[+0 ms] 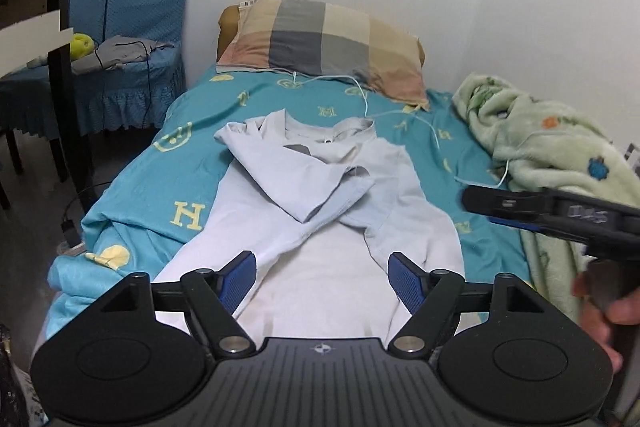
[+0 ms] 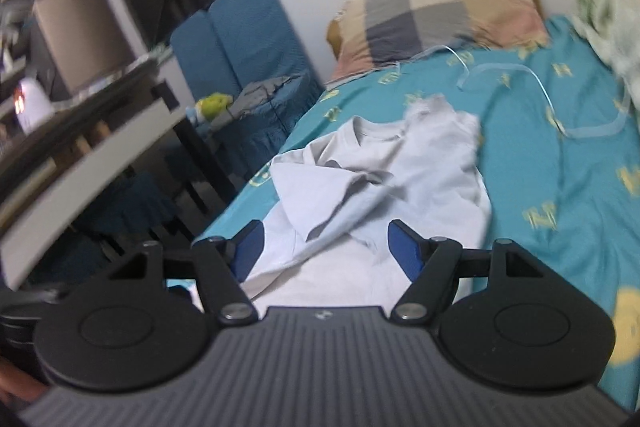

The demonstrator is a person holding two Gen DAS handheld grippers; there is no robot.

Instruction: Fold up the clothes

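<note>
Left tongs [image 1: 322, 277] tilted down over the shirt's hem, spread wide, gripping nothing. Right tongs [image 2: 324, 247] likewise spread and empty, above the shirt [image 1: 320, 187] flat on the bed [image 1: 140, 195], sleeves crossed. Pillow [image 1: 320, 43] beyond, blanket [image 1: 540, 147] alongside, white cable [image 1: 400, 107] loose near the collar.

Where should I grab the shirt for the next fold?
Probably the bottom hem of the shirt, at its two near corners, coming from the foot of the bed. Both sleeves already lie crossed over the chest, and the open left gripper and right gripper hover there.
</note>
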